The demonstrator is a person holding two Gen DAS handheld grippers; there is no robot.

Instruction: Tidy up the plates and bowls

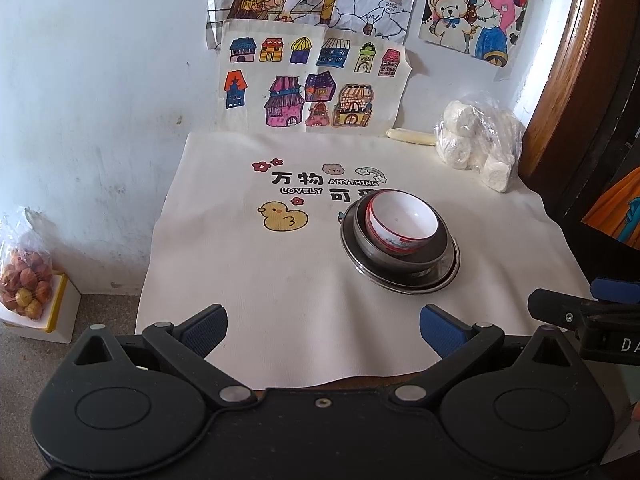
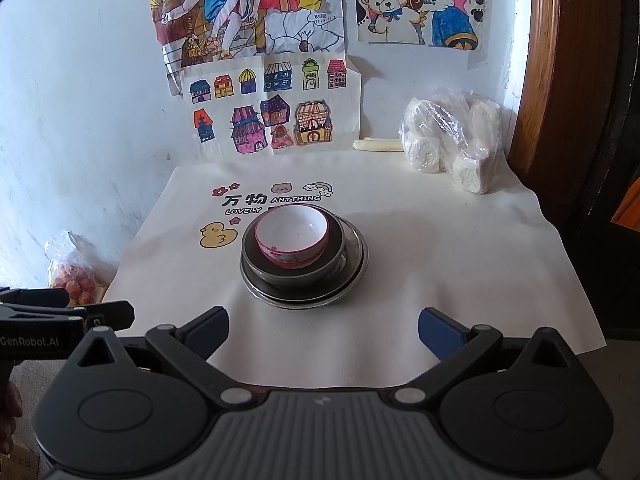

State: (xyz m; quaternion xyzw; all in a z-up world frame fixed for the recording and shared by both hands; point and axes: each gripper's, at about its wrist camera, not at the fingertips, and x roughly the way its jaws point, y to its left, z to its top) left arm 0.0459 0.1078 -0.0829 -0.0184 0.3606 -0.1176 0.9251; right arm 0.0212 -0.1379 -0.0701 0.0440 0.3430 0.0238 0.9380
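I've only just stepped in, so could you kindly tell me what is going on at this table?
A person holds a two-finger gripper in each hand, tidying dishes. The left gripper and right gripper are both open, empty and back at the near edge of the cream cloth. On the cloth the dishes are already nested: a white bowl with a red rim sits in a dark bowl, which rests on a metal plate. Nothing is gripped.

Table, printed cloth (image 2: 400, 280), stacked dishes (image 2: 304, 256)
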